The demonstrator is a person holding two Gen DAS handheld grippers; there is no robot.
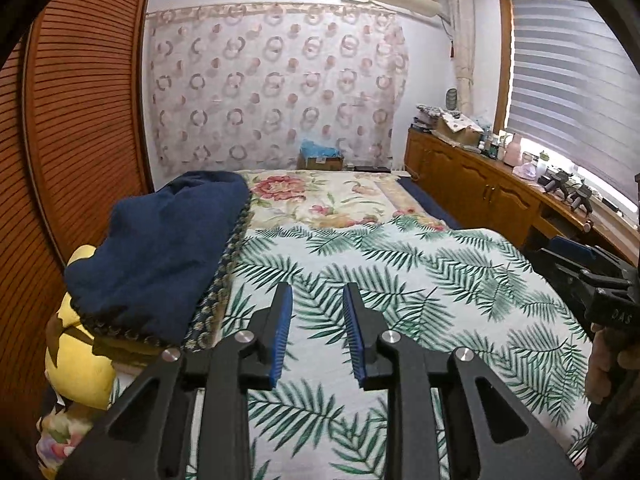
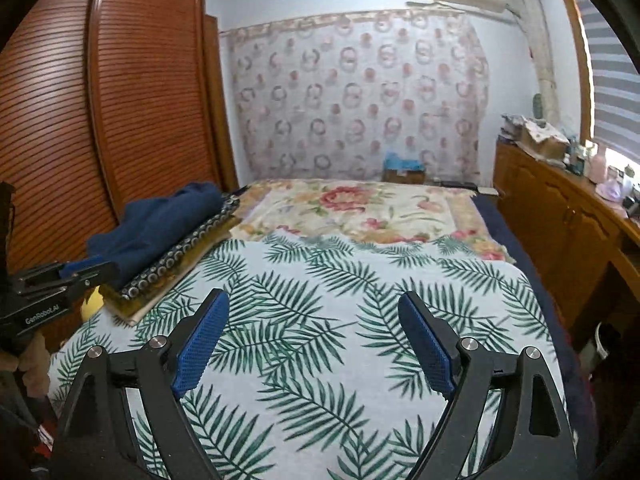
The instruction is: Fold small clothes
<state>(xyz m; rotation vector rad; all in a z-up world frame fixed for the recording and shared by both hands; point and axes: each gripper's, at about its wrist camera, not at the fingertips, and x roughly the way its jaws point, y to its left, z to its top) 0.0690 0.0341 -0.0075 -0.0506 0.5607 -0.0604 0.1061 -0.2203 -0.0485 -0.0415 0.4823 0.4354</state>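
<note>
A dark blue garment (image 1: 160,248) (image 2: 160,220) lies bunched on a folded, ring-patterned cloth (image 2: 180,260) at the left side of the bed. My left gripper (image 1: 319,294) hovers over the palm-leaf sheet (image 1: 420,280), just right of that pile. Its blue pads stand a narrow gap apart with nothing between them. My right gripper (image 2: 314,298) is open wide over the middle of the sheet (image 2: 320,320), also empty. Each gripper shows at the edge of the other's view: the right gripper (image 1: 560,254) at the right edge, the left gripper (image 2: 80,274) at the left edge near the blue garment.
A slatted wooden wardrobe (image 2: 120,100) stands along the bed's left side. A floral blanket (image 1: 320,196) covers the far half of the bed, with a cardboard box (image 1: 320,160) behind it. A yellow soft item (image 1: 80,364) sits under the pile. A cluttered wooden cabinet (image 1: 480,184) runs along the right.
</note>
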